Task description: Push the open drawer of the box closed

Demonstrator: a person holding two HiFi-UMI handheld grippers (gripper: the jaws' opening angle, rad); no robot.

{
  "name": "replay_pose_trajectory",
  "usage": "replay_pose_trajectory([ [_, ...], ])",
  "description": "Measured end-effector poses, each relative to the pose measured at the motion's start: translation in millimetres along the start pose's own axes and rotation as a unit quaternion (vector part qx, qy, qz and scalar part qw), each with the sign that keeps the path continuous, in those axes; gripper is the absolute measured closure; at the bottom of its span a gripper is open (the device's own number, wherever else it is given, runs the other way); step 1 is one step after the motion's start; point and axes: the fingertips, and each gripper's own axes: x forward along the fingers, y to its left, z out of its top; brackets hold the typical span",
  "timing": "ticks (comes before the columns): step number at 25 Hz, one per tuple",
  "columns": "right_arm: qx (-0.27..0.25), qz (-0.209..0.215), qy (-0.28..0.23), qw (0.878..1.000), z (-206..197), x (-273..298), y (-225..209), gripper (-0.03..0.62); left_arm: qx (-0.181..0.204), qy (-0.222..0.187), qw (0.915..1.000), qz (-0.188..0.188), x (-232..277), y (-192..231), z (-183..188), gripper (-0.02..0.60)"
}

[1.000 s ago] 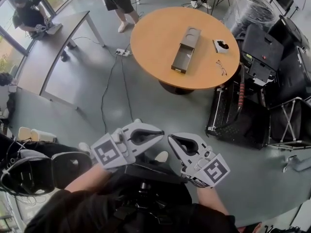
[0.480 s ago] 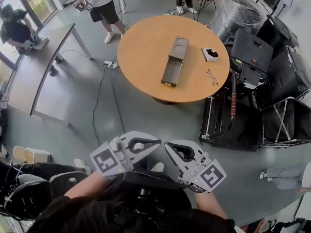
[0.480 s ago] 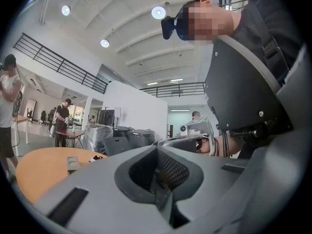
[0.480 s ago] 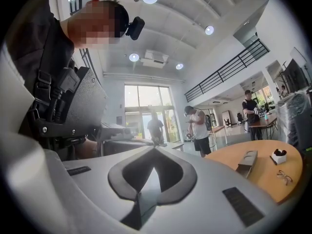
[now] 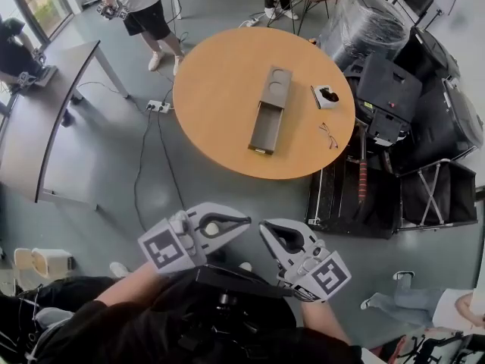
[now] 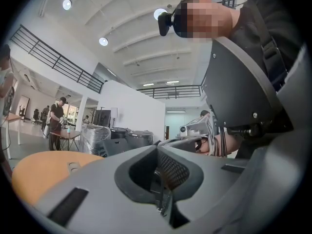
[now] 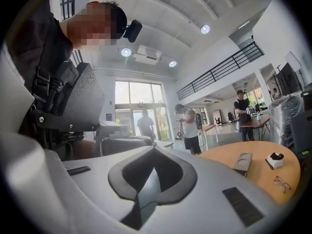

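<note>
The person wears a dark top (image 5: 98, 332) and a black chest rig (image 5: 227, 309). The grey left gripper (image 5: 242, 223) and right gripper (image 5: 265, 228) bear black-and-white marker cubes.

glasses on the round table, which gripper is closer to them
Right, slightly. The right gripper hangs off the table, below-left of the glasses in the head view; the left gripper is beside it, farther left.

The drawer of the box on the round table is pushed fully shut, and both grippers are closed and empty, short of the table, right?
Not quite: the head view shows the drawer pulled out of the box on the round table. The left gripper and right gripper are closed, empty and short of the table.
</note>
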Motion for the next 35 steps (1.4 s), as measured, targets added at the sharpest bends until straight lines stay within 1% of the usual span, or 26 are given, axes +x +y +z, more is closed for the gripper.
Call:
replay_pose_trajectory([
  [7, 0.011, -0.026, 0.008, 1.0, 8.9, 66.1, -39.6, 0.585, -0.006, -0.014, 0.9995, -0.03, -11.0, 74.6, 14.5, 0.549],
  [14, 0.016, -0.057, 0.016, 0.998, 6.2, 119.3, -66.3, 0.585, -0.011, -0.009, 0.9988, -0.047, -33.8, 134.4, 8.1, 0.549],
  [19, 0.017, -0.07, 0.018, 0.997, 3.6, 141.0, -74.8, 0.585, -0.026, -0.012, 0.9982, -0.053, -42.8, 158.8, 1.0, 0.549],
  [24, 0.021, -0.074, 0.021, 0.997, -0.5, 148.4, -89.4, 0.585, -0.026, -0.014, 0.9979, -0.057, -36.6, 174.0, -3.1, 0.549],
  [28, 0.027, -0.073, 0.023, 0.997, -4.3, 151.3, -104.3, 0.585, -0.027, -0.017, 0.9982, -0.052, -28.6, 186.7, -7.8, 0.549],
  [31, 0.03, -0.069, 0.025, 0.997, -8.9, 152.3, -120.3, 0.585, -0.021, -0.01, 0.9986, -0.047, -17.6, 197.3, -13.4, 0.549],
  [35, 0.036, -0.065, 0.028, 0.997, -18.7, 147.9, -154.3, 0.585, -0.016, -0.01, 0.9993, -0.033, 6.8, 213.3, -19.7, 0.549],
])
